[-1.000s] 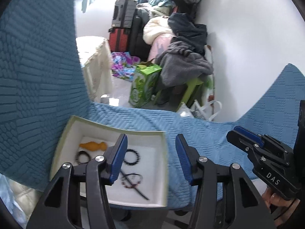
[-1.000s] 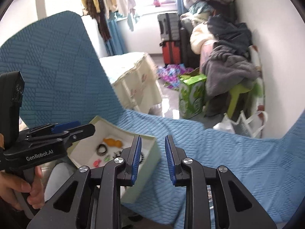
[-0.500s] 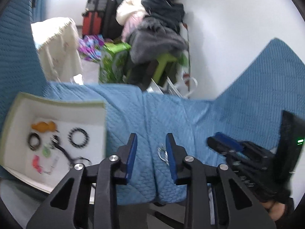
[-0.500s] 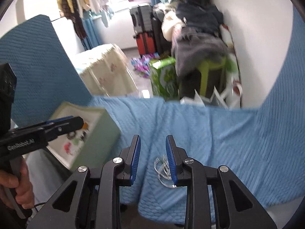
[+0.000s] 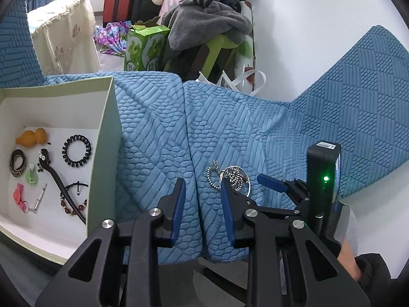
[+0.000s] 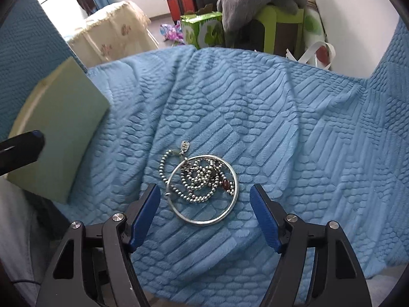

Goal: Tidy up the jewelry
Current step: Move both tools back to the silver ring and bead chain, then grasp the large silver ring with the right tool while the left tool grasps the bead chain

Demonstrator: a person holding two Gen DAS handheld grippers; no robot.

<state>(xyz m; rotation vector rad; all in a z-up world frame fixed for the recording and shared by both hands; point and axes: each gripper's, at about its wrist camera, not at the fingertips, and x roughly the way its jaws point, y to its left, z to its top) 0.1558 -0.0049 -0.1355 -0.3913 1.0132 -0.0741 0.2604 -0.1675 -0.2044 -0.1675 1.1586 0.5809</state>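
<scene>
A silver bangle with a silver bead chain tangled over it lies on the blue quilted cover. My right gripper is open, its jaws on either side of the bangle, just above the cover. The bangle also shows in the left wrist view, partly behind my left finger. My left gripper is partly open and empty, hovering just left of the bangle. A pale green box at the left holds hair ties, a bead bracelet, a black hair stick and small charms.
The right gripper's body sits close to my left gripper's right side. The box shows at the left of the right wrist view. Beyond the cover's far edge are a green carton, piled clothes and suitcases.
Both grippers have swung right from the box and dropped toward the bangle and chain. The right gripper has opened wide around the bangle. The left gripper has narrowed.
</scene>
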